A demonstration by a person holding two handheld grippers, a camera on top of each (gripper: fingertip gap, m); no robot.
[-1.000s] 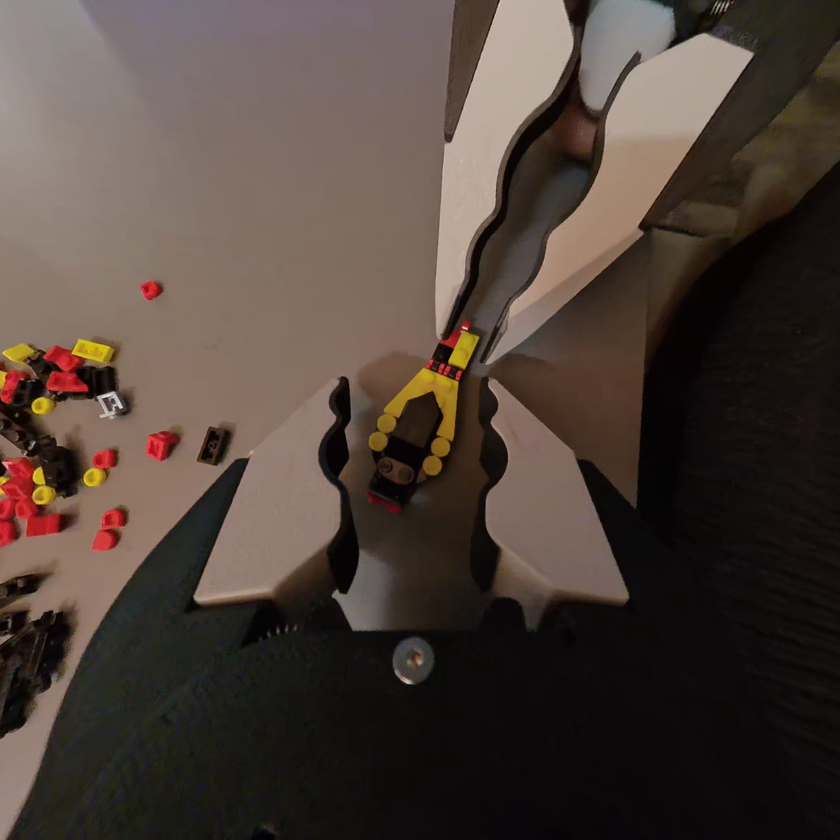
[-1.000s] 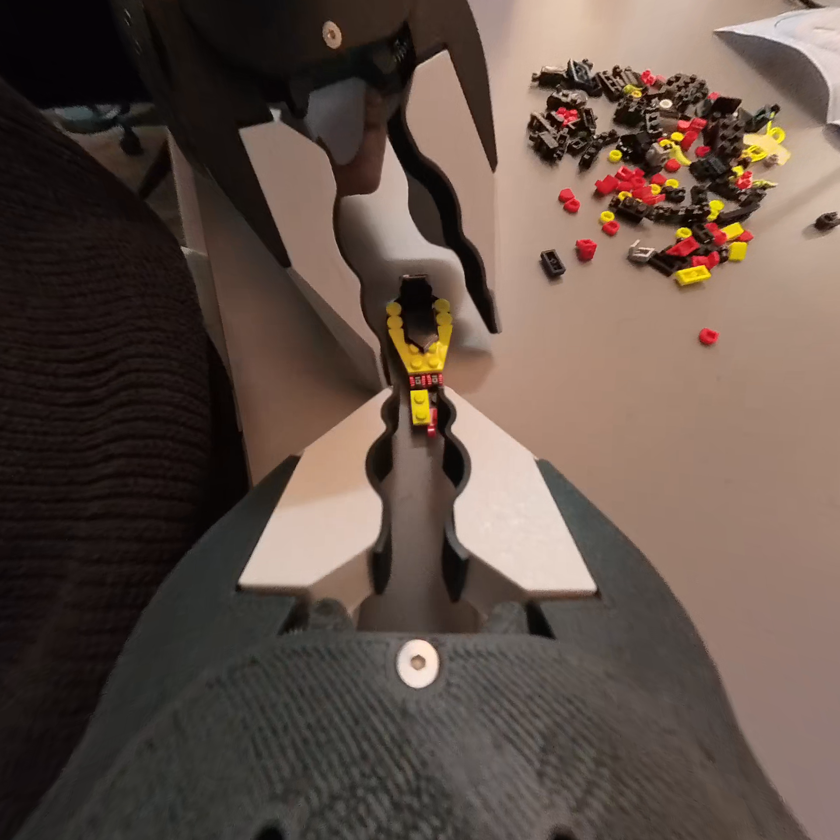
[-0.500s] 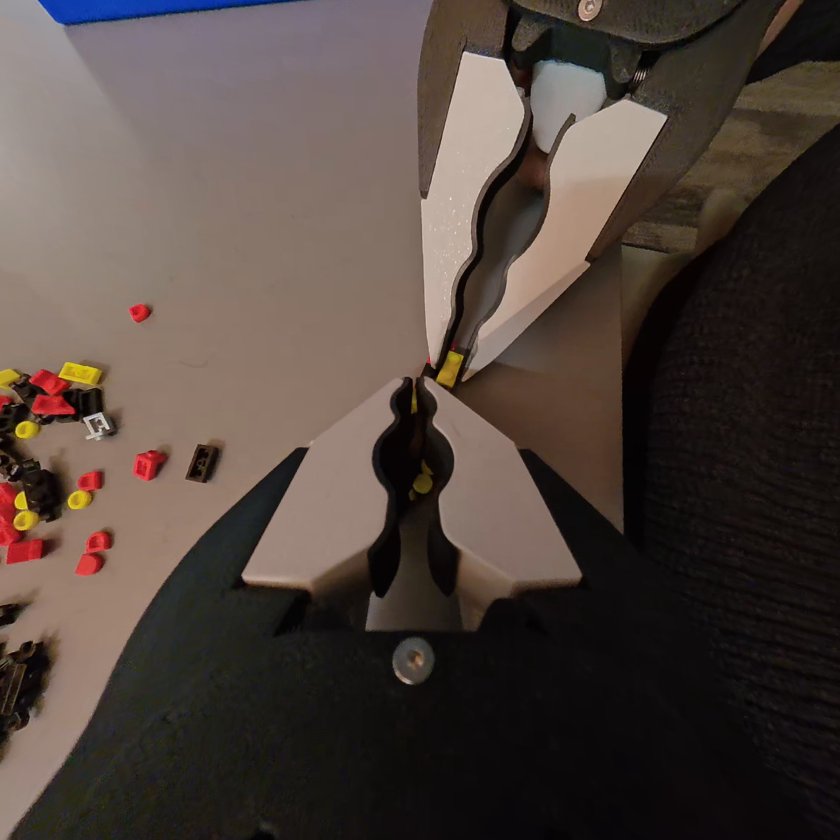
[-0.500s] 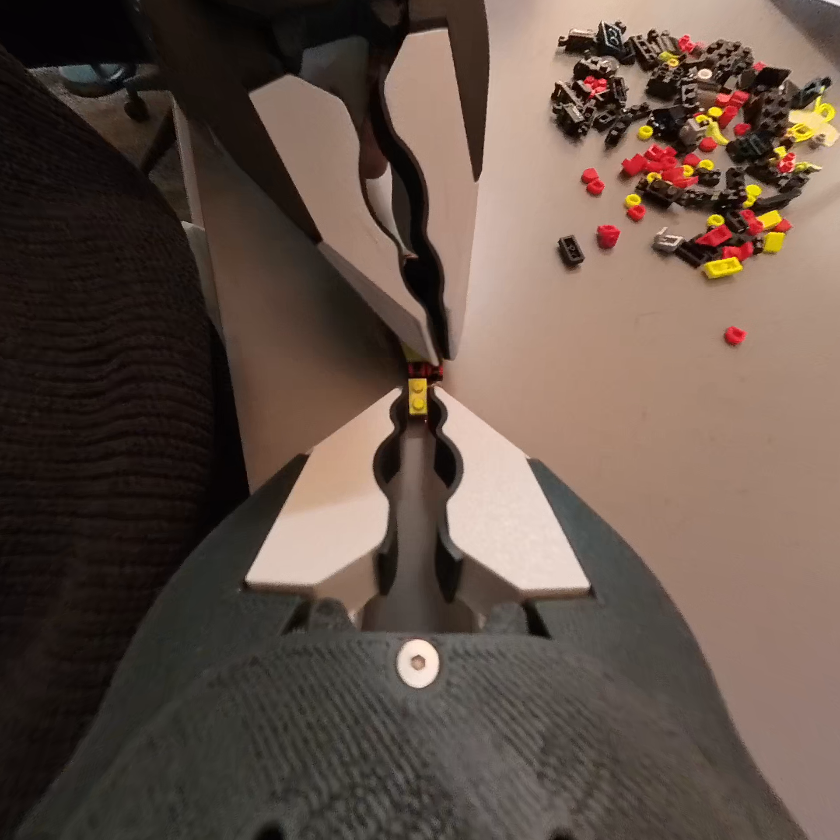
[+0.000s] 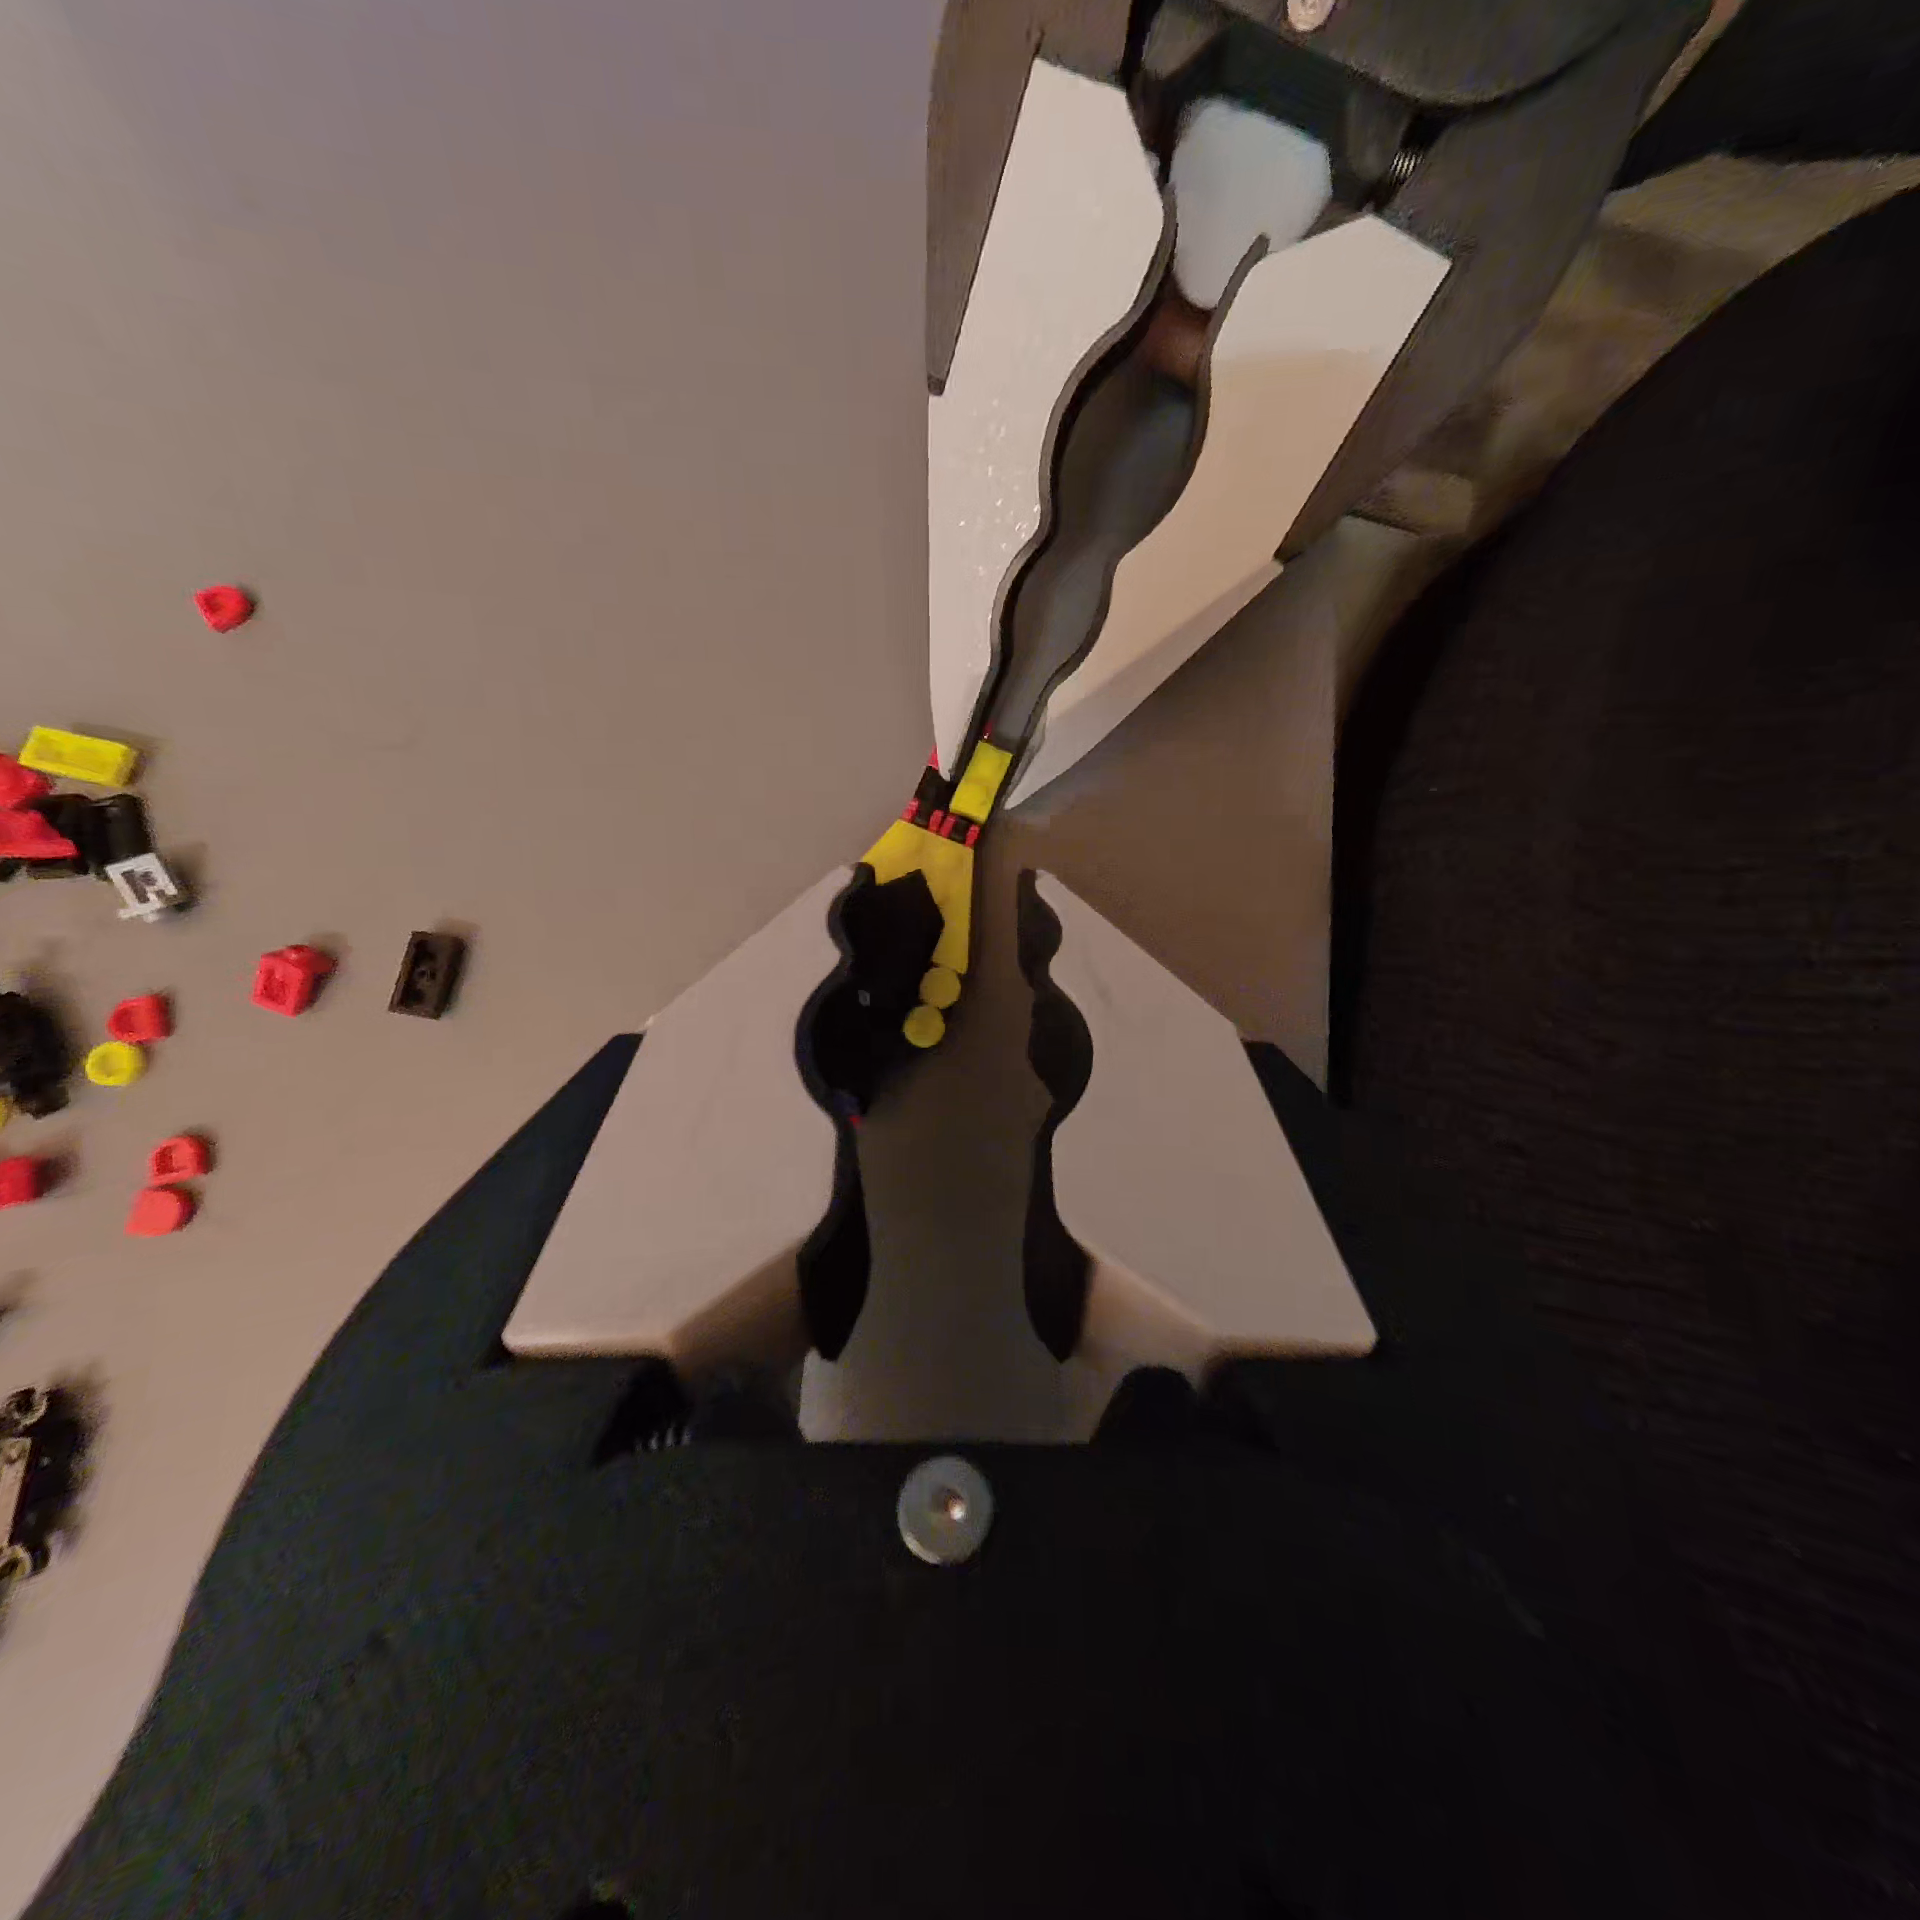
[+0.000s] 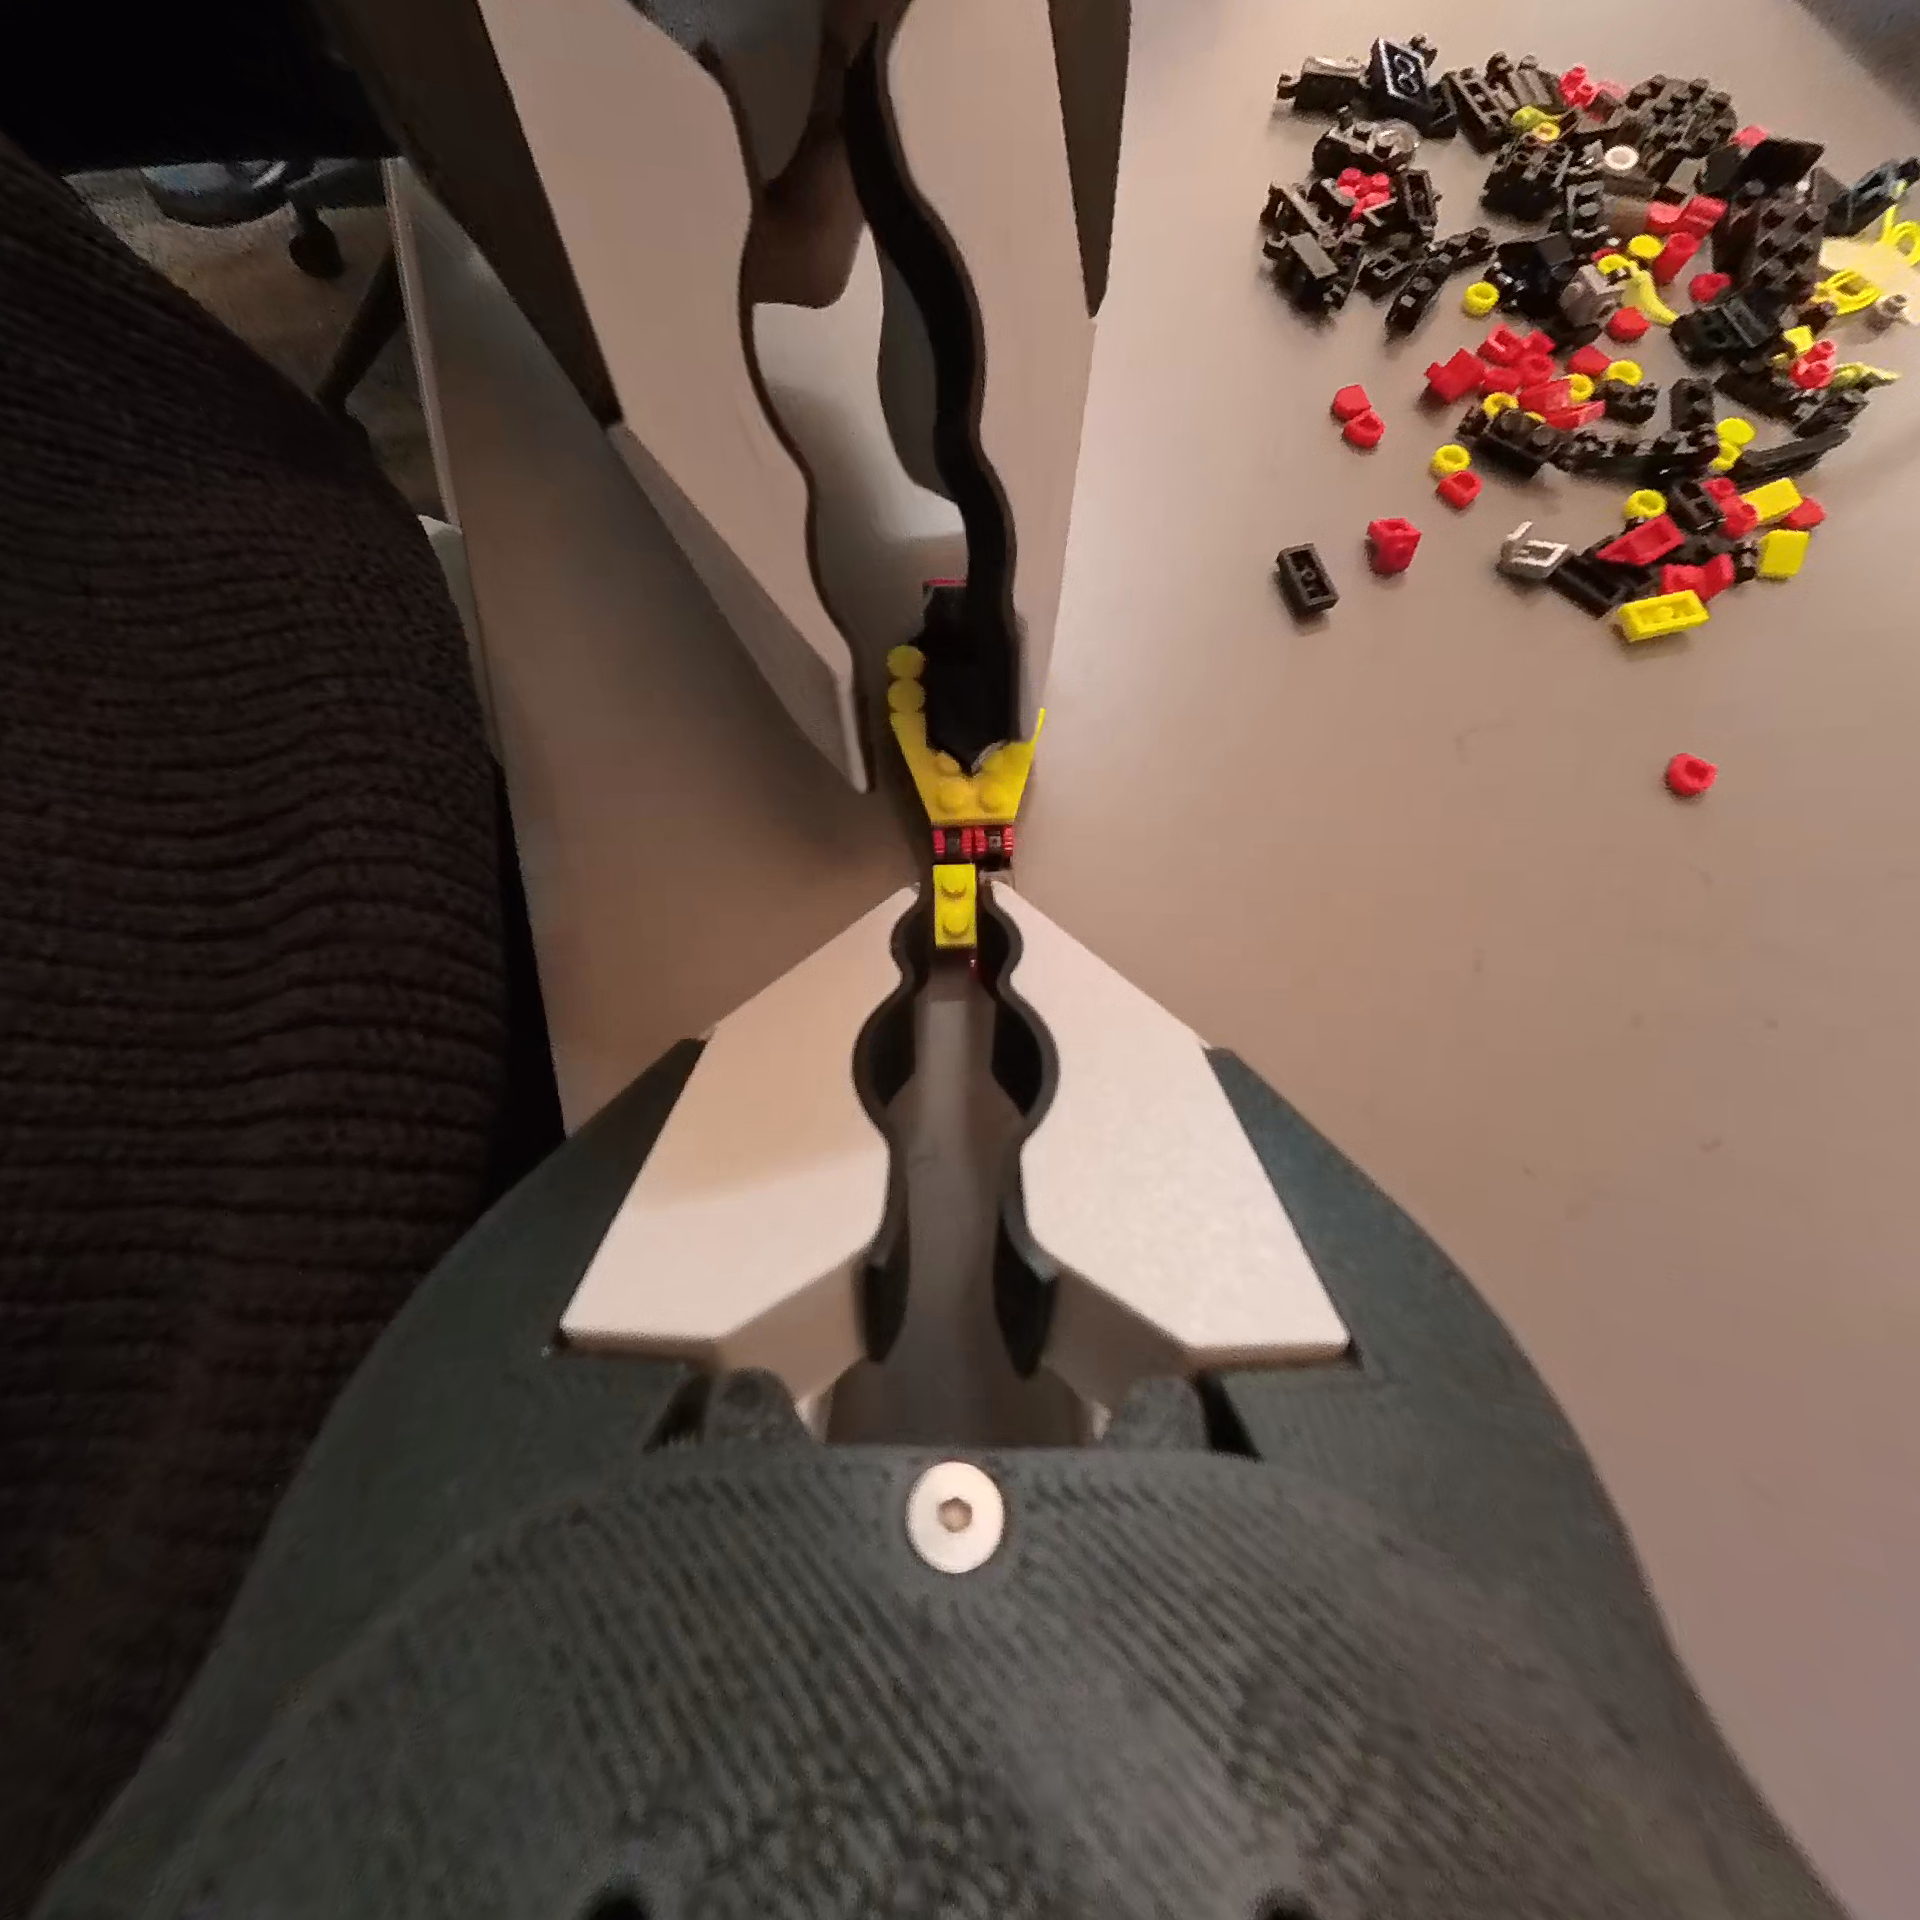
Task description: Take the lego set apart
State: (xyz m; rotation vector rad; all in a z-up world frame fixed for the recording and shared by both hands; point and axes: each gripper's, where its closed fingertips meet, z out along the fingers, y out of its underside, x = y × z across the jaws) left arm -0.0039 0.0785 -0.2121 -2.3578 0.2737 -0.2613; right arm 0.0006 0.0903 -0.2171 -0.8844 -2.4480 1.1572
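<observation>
Near the tabletop's (image 5: 520,364) edge, beside a person's dark knit sleeve (image 6: 208,831), the two grippers meet tip to tip above the surface. Right gripper (image 6: 958,909): fingers drawn together, clamped on the narrow yellow end of the lego piece (image 6: 961,790). The piece is a small yellow, black and red assembly, off the table, spanning from one gripper to the other. Left gripper (image 5: 940,894): fingers apart, a clear gap between them. The wide black and yellow end of the lego piece (image 5: 935,904) lies between these fingers, against the inner edge of one finger (image 5: 727,1122); gap visible on the other side. Whether it actually touches that finger, cannot tell.

Loose bricks (image 6: 1621,343), black, red and yellow, lie in a scattered pile farther in on the tabletop, well apart from the grippers. A single red brick (image 6: 1688,774) sits alone, nearer the grippers than the pile. A small black plate (image 5: 426,971) and a red brick (image 5: 291,977) lie side by side at the pile's fringe.
</observation>
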